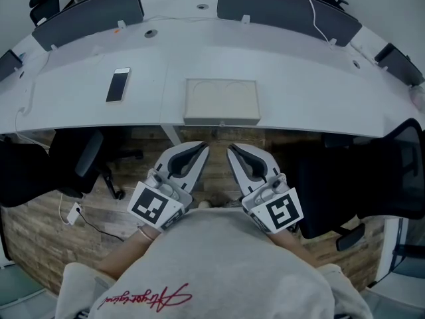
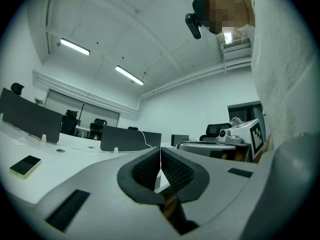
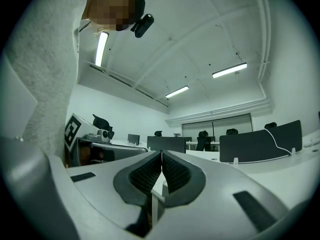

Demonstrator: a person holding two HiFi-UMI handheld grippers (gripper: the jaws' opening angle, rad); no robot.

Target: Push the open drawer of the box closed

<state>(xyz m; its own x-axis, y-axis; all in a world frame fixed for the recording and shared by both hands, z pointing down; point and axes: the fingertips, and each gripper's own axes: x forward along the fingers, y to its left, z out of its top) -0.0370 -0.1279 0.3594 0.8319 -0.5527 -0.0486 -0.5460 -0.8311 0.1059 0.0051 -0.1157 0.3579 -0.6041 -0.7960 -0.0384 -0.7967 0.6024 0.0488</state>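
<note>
Office desk, seen from above: the box (image 1: pixel 221 100) sat in the middle of the frame, at the near edge of the white desk (image 1: pixel 299 78), its long front face turned toward the person. No drawer could be seen standing out from that face, which looked flush from the head view. Whether a drawer opened on another side could not be told.

Both tools hung low in the frame, below the desk edge and close to the person's chest, well apart from the box. The left gripper (image 1: pixel 199 151) pointed up toward the box from lower centre-left, with its ribbed pads pressed together and nothing between them. The right gripper (image 1: pixel 234 151), just beside it at lower centre-right, had its pads closed on each other in the same way and was likewise empty.

A phone (image 1: pixel 118 84) lay at the upper left of the desk, far from the box. Dark divider panels (image 1: pixel 89 12) lined the far edge along the top of the frame.

As a judgement, the box lay as the task would have it, with nothing left sticking out on the side shown. The grippers were drawn back and touching nothing. That fitted a finished job, though these pictures could not say whether the task had left it so.
</note>
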